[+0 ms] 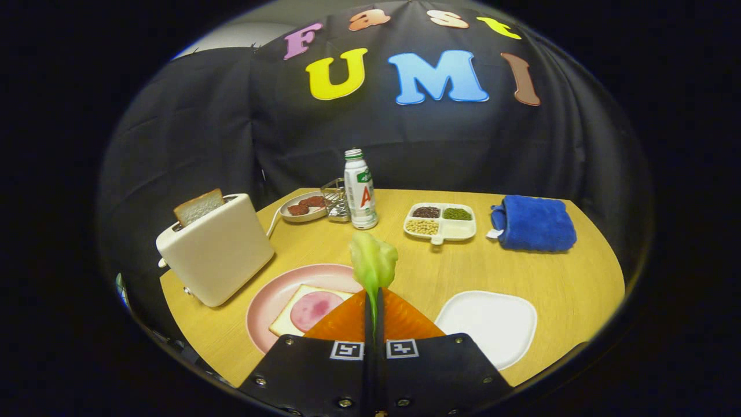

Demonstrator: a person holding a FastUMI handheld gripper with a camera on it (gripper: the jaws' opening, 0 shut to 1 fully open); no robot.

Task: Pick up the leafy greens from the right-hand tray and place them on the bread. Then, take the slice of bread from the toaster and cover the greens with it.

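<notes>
Your gripper (pixel 374 301) has its jaws pressed together on the stem of the pale green leafy greens (pixel 373 262), which stand up just ahead of the fingertips. Below and left of the jaws sits a round pink plate (pixel 267 301) carrying a square bread slice topped with a pink ham round (pixel 310 308). Further left stands a cream toaster (pixel 217 255) with a toasted bread slice (pixel 198 206) poking out. Right of the jaws lies the white square tray (pixel 492 324).
</notes>
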